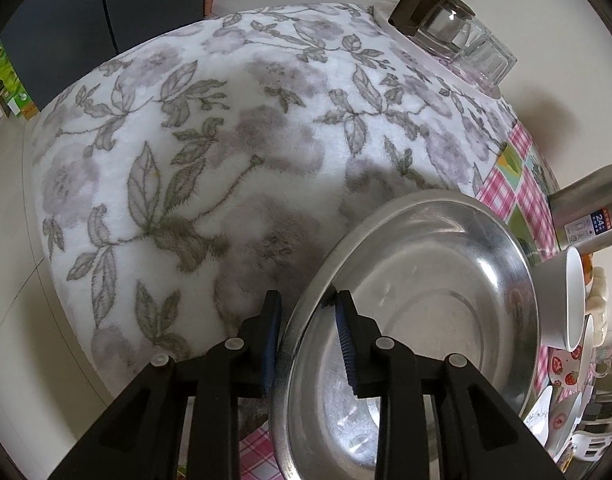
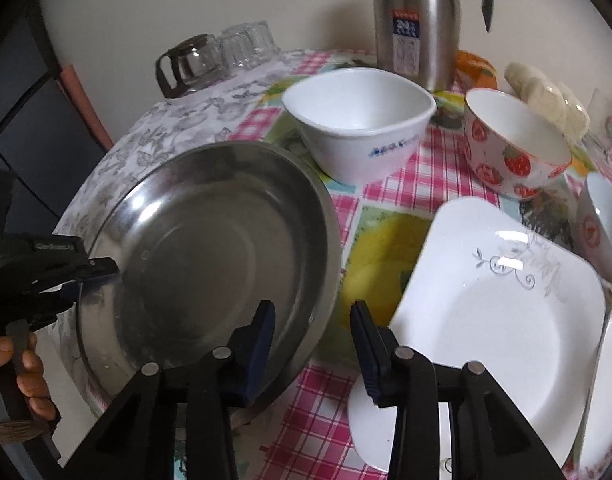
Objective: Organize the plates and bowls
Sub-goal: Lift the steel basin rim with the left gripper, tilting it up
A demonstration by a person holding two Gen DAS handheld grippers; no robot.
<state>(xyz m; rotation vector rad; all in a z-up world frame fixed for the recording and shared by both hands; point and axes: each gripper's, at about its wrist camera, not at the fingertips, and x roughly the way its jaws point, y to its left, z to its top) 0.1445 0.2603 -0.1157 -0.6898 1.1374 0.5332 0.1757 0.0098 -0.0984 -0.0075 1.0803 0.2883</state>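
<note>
Left gripper (image 1: pixel 307 300): its jaws are clamped on the rim of the steel plate, one pad outside the rim and one inside; in the right wrist view it is seen at the plate's left edge (image 2: pixel 102 270), held by a hand (image 2: pixel 24 364).
Steel plate (image 2: pixel 210 264): held tilted above the floral cloth (image 1: pixel 178 152) at the left part of the table (image 2: pixel 389 192); whether its lower edge touches the cloth cannot be told.
Right gripper (image 2: pixel 311 312): its jaws are held apart with nothing between them, over the plate's right rim and the checked tablecloth.
Glass cups (image 2: pixel 218 56): lying on their sides at the far left of the table.
White bowl (image 2: pixel 359 120): placed upright behind the steel plate, near the steel flask (image 2: pixel 415 20).
Strawberry bowl (image 2: pixel 513 144): set tilted, just right of the white bowl.
Square white plate (image 2: pixel 497 320): seen to the right of the steel plate, apart from it, tilted with another white plate (image 2: pixel 371 420) partly under it.
</note>
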